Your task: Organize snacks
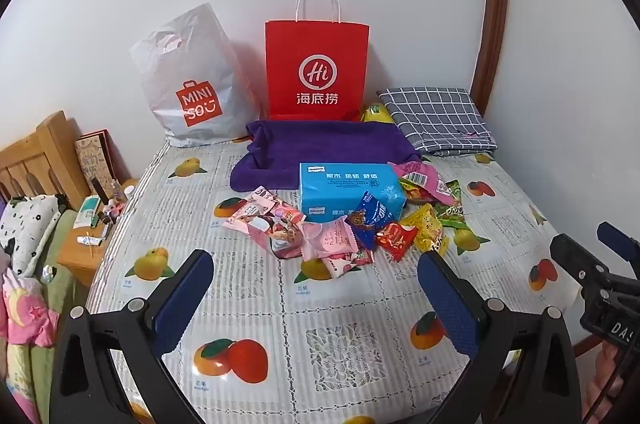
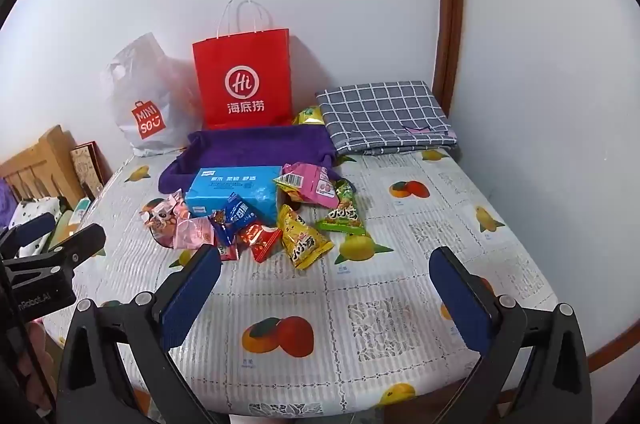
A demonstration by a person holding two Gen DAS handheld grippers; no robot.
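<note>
A round table [image 1: 360,364] covered with a fruit-print cloth fills both views. The snacks [image 1: 360,224] lie in a loose heap at the centre of the left wrist frame and left of centre in the right wrist frame, all of them resting on the cloth and touching or overlapping one another. Among them are pink packets [image 1: 276,224], a small blue packet [image 2: 238,220], a red packet [image 2: 260,240], a yellow packet [image 2: 302,240] and a green packet [image 2: 344,216]. A light blue tissue pack [image 1: 348,188] sits in the middle of the heap, with a pink barcoded pouch [image 2: 316,184] leaning at its right end.

Just behind the heap lies a folded purple towel [image 1: 320,148]. Behind that, against the white wall, a red paper bag [image 1: 316,68] stands upright with its white handles up, and a white plastic shopping bag [image 1: 188,80] slumps to its left. A folded grey checked cloth [image 1: 436,116] lies at the right rear of the table.

The left gripper [image 1: 316,288] sits at the bottom of its frame, its 2 blue-padded fingers spread wide with nothing between them, short of the heap. The right gripper [image 2: 324,284] is likewise released, fingers wide apart and empty over bare cloth. Each gripper shows at the edge of the other's view.
</note>
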